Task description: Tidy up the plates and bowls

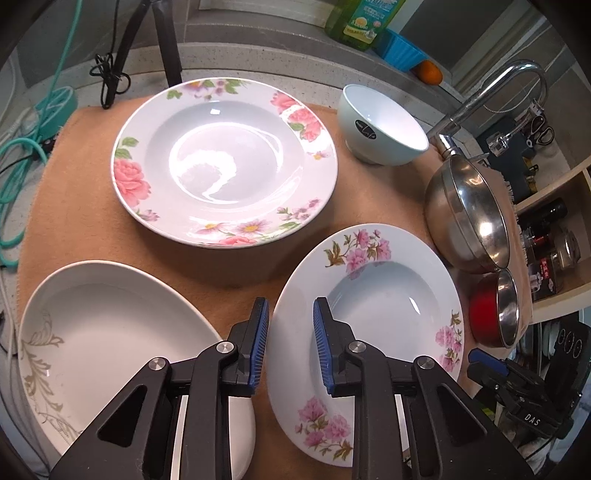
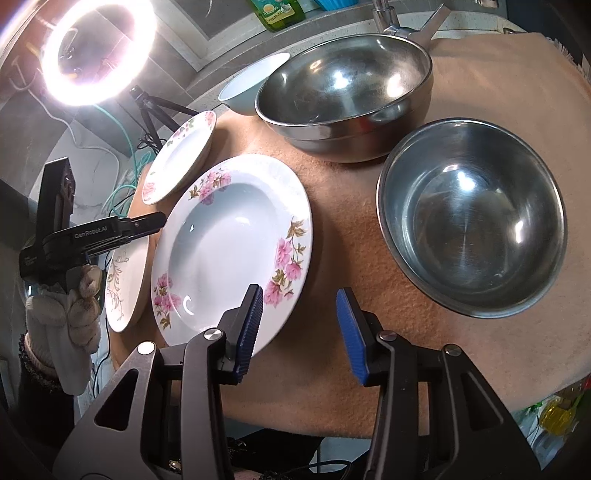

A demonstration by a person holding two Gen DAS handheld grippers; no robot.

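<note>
A small plate with pink flowers lies on the tan cloth. My left gripper is over its left rim, one pad outside the edge and one over the rim, with a narrow gap showing; I see no pressing. My right gripper is at the opposite rim, open: its left finger overlaps the plate and the other hangs over bare cloth. A large rose-patterned plate, a white plate with gold leaves and a pale bowl lie around it.
A big steel bowl and a smaller steel bowl with a red outside sit to the right. A tap, a green bottle and a ring light stand behind. A gloved hand holds the left gripper.
</note>
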